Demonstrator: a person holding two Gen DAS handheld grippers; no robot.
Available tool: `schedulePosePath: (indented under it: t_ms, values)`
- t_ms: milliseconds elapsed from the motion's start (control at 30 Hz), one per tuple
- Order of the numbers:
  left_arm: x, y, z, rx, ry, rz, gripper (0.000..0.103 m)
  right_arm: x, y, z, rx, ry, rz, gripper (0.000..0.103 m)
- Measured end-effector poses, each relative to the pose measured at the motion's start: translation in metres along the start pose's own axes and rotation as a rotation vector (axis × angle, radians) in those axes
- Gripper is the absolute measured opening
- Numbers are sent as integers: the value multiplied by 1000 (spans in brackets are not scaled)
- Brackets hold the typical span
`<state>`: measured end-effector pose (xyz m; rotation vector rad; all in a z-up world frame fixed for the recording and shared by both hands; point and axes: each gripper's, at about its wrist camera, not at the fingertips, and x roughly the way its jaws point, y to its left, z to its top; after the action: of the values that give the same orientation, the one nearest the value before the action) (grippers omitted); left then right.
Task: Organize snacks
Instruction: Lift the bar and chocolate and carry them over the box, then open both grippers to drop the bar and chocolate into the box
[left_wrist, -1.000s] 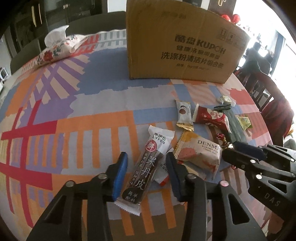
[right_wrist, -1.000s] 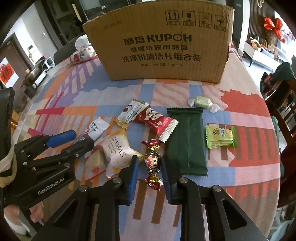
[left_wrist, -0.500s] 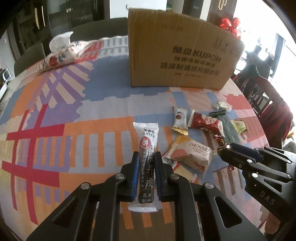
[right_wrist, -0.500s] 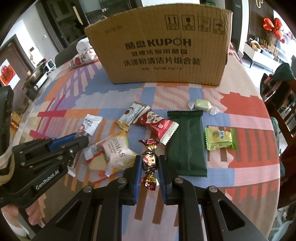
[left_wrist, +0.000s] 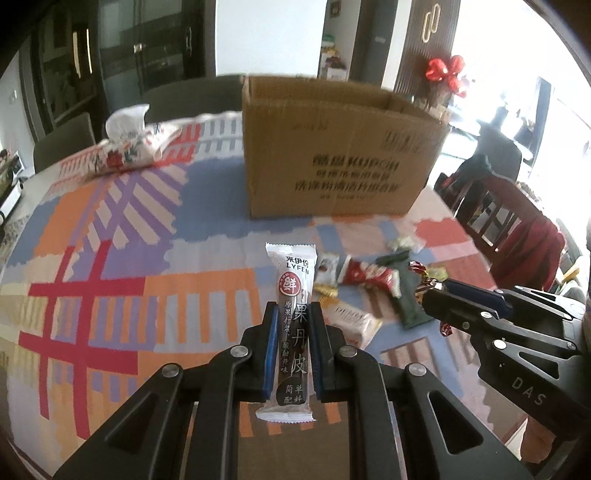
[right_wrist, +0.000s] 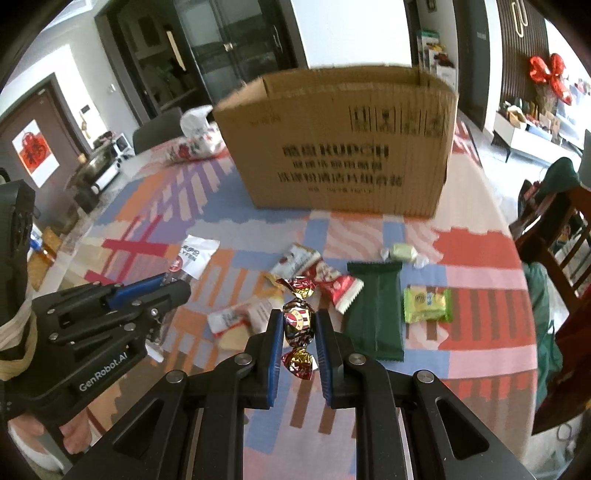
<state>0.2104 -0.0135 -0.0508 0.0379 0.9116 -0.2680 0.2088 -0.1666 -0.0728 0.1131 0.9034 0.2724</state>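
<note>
The left gripper (left_wrist: 291, 314) pinches a long dark snack bar (left_wrist: 293, 325) lengthwise, clear of the table. The right gripper (right_wrist: 298, 321) pinches a foil-wrapped candy (right_wrist: 298, 320), also off the cloth. Just beyond, on the patterned tablecloth (left_wrist: 110, 258), lie a dark green packet (right_wrist: 375, 310), a red packet (right_wrist: 334, 282), a light green sweet (right_wrist: 427, 305) and other snacks. Farther back stands an open cardboard box (right_wrist: 343, 147).
</note>
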Motion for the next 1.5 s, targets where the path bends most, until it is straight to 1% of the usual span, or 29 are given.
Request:
schedulePosePath:
  t_ms: [233, 433, 600, 800, 933, 1167, 1367, 1500]
  values:
    - [-32, -12, 23, 31, -93, -14, 17, -33, 2, 19, -22, -95, 19, 19]
    - [-54, -20, 51, 47, -166, -21, 16, -58, 4, 43, -49, -175, 22, 19]
    - [-70, -24, 76, 60, -225, -18, 16, -73, 3, 66, -58, -224, 26, 19]
    - [-78, -29, 107, 80, -262, -17, 16, -83, -3, 99, -59, -261, 34, 19]
    - [-79, -28, 127, 78, -268, -19, 16, -86, -7, 120, -69, -274, 31, 19]
    - [-72, -29, 163, 100, -264, -2, 16, -79, -13, 156, -85, -267, 18, 19]
    - [-47, -27, 192, 86, -221, -24, 16, -59, -27, 182, -68, -218, 27, 19]
    - [-24, -23, 208, 61, -179, -33, 16, -45, -37, 193, -62, -186, 8, 19]
